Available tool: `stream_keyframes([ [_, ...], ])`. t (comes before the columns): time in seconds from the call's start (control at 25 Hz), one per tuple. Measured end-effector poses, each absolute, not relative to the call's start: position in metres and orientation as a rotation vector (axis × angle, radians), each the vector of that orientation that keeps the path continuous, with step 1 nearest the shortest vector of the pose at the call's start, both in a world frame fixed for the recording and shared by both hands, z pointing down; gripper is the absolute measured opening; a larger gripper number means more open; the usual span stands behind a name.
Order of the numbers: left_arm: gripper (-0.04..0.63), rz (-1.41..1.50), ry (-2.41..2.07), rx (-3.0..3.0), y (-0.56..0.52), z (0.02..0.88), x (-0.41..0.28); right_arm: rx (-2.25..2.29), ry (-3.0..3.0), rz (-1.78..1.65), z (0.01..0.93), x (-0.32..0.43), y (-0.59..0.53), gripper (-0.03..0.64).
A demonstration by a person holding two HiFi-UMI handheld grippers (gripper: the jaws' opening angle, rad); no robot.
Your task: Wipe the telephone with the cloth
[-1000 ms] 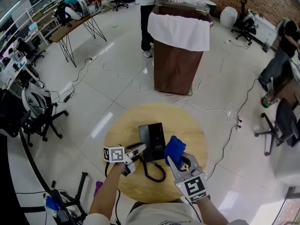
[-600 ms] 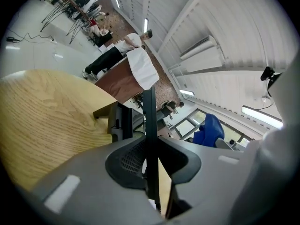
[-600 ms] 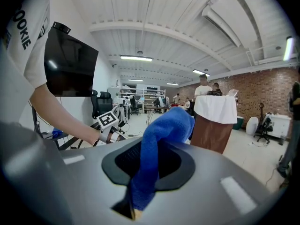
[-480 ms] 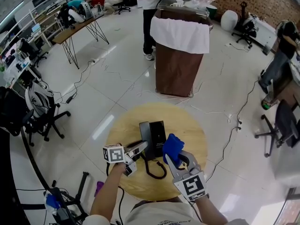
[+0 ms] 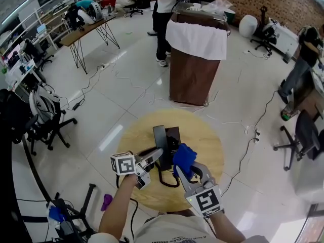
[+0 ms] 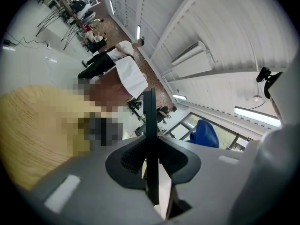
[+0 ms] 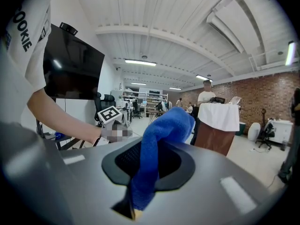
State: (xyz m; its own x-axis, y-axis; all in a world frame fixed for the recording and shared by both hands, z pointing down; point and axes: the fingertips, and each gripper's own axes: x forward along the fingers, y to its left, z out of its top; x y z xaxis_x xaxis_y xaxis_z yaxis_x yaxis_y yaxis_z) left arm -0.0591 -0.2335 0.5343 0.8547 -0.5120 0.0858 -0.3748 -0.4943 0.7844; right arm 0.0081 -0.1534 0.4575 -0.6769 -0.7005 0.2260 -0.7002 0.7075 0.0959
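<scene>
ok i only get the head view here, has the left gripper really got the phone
observer: Yes. The left gripper has its jaws shut on a thin black edge of the phone.
operator: and the cloth
observer: The right gripper clamps the cloth, which bunches up past the jaws.
operator: phone ahead of it
observer: Not in the right gripper view; only the left gripper's cube and the room.

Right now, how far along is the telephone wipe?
Done: the right gripper has its jaws shut on the blue cloth, the left gripper on a thin black edge of the telephone on the round table. In hand: the blue cloth is right beside the telephone. Left: the wiping itself; no wiped area shows.
</scene>
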Motion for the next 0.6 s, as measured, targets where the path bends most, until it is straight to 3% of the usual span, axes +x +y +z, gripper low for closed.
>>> stream_keyframes([
  [0.6,0.064,-0.313,-0.627,2.204,-0.197,0.476,-0.060,1.103,-2.710,0.000,0.451,-0.027,-0.112,0.061],
])
